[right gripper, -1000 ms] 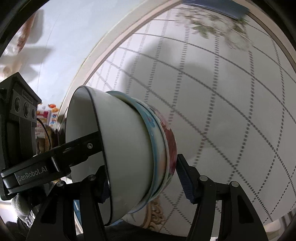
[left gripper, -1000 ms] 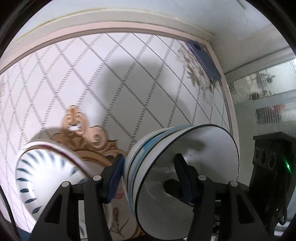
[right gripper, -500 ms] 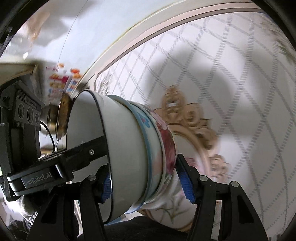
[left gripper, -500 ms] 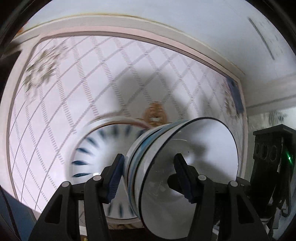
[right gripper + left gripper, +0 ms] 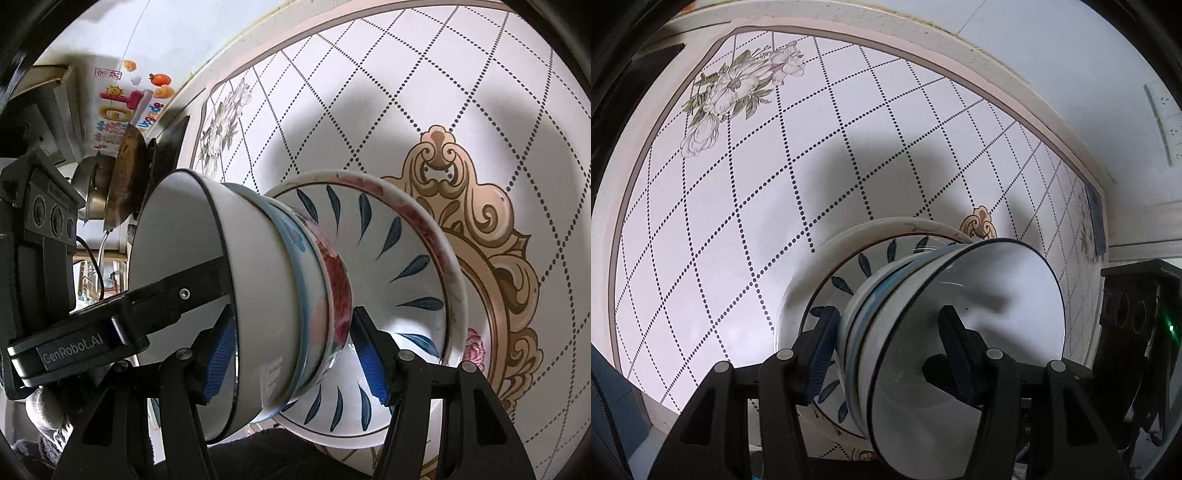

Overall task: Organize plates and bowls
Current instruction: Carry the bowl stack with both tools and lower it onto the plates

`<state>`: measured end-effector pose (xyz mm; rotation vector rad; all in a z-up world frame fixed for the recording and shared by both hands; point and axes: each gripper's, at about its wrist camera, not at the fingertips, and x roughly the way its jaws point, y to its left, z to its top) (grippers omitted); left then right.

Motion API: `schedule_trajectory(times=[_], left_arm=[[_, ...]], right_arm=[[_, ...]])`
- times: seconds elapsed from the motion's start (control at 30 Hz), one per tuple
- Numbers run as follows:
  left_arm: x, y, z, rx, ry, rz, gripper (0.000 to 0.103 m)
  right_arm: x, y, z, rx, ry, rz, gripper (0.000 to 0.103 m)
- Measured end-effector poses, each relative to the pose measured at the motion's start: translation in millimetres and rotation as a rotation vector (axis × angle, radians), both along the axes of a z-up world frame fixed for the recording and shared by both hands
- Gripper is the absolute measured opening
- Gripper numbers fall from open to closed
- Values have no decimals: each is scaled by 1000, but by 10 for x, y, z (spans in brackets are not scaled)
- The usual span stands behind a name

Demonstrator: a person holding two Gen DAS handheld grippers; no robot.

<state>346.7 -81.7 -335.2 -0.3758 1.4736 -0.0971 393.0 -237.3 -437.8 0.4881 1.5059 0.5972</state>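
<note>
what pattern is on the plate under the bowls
Dark blue leaf strokes radiating on white on the plate; clearest in the right wrist view.

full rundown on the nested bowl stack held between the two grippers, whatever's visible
The nested bowl stack looks like three glossy ceramic bowls: a white inner bowl with a thin dark rim, a blue-banded middle one, and an outer one with red-pink flowers. It is tipped on its side. The left gripper and right gripper each clamp its wall, one finger inside, one outside. Behind it lie a white plate with blue leaf strokes and the dotted-lattice tabletop; contact with the plate cannot be judged.
</note>
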Motion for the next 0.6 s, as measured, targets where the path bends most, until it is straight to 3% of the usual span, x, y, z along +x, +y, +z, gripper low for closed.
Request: schedule_trajectory(times=[0.27,0.6], left_arm=[[59,-30,-50,-5,-4,-11,53],[46,-76,30,49,-33,-65,53]], right_arm=[[32,127,-43,-30,-4,-5,64],[23,61,5,-58,-12,-11,64]])
